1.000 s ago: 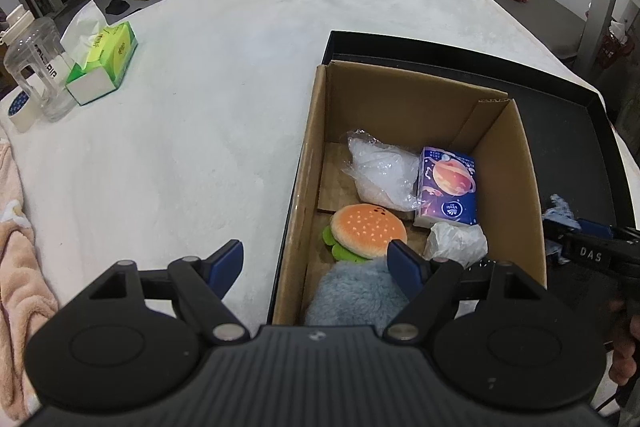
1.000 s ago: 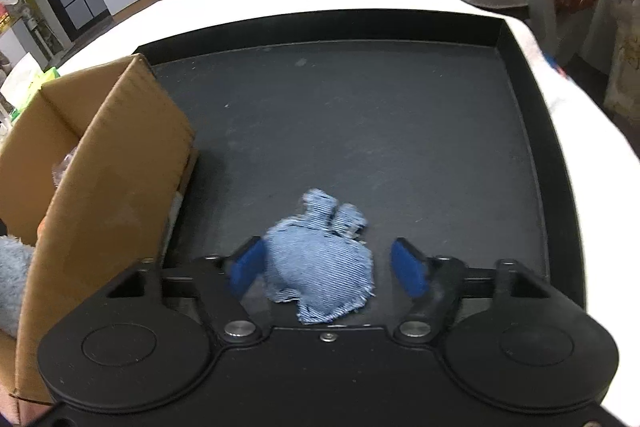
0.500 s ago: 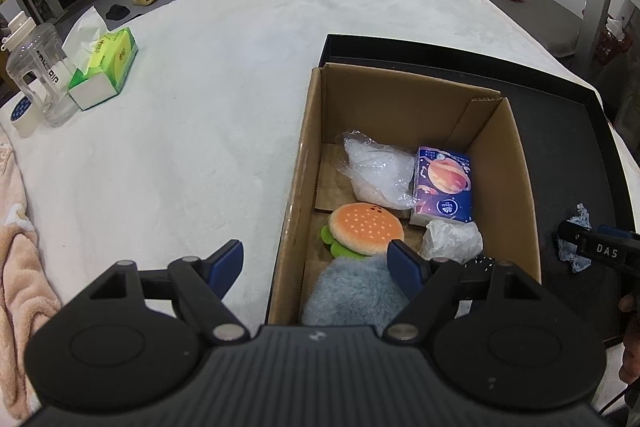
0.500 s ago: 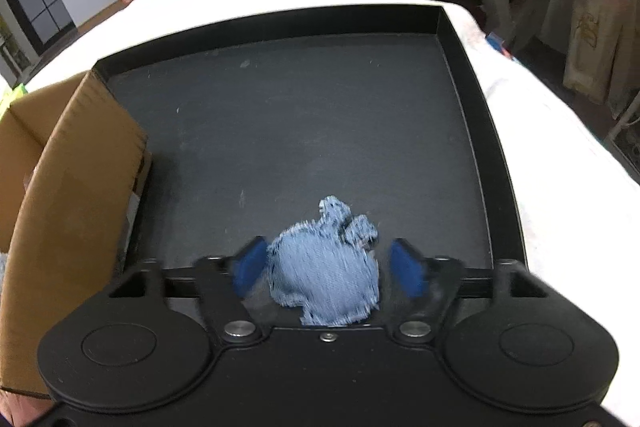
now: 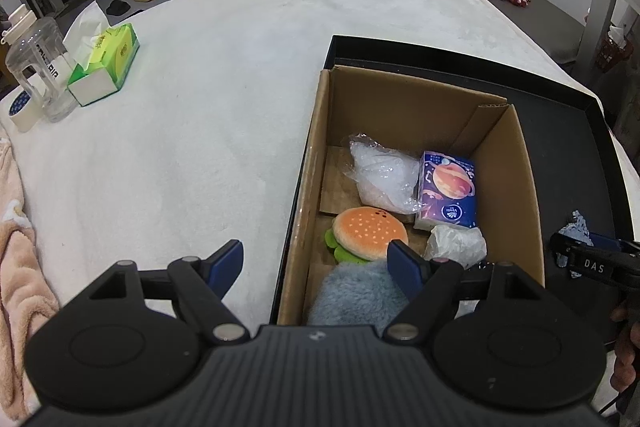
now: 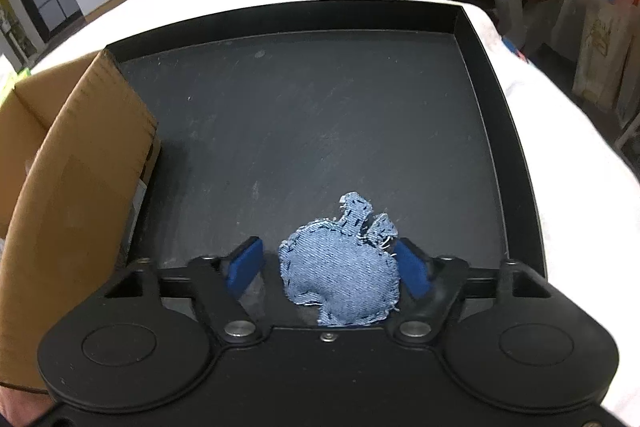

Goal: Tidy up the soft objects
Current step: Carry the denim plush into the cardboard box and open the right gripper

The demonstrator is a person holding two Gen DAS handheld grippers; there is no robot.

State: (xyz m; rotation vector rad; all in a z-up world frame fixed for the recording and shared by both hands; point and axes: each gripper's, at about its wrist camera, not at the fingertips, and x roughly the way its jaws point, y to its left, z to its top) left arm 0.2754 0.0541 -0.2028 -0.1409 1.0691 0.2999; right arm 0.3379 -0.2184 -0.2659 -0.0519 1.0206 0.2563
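A blue denim apple-shaped pouch [image 6: 342,269] lies on the black tray [image 6: 320,115], between the fingers of my open right gripper [image 6: 326,265]; its right side touches or nearly touches the right finger, with a gap on the left. The cardboard box [image 5: 532,195] stands in the tray's left part and holds a plush burger [image 5: 368,233], a fuzzy blue-grey plush [image 5: 356,295], a purple tissue pack [image 5: 448,197] and two clear plastic bags [image 5: 384,177]. My left gripper [image 5: 316,261] is open and empty above the box's near-left wall. The pouch also shows in the left wrist view [image 5: 576,231].
On the white cloth at far left stand a green tissue box [image 5: 106,67], a clear jug [image 5: 40,67] and a tape roll [image 5: 22,107]. A pink towel [image 5: 16,259] lies at the left edge. The box wall [image 6: 80,187] is close left of my right gripper.
My right gripper has shifted slightly left, so the pouch now sits toward its right finger. The left gripper has hardly moved. Both stay open.
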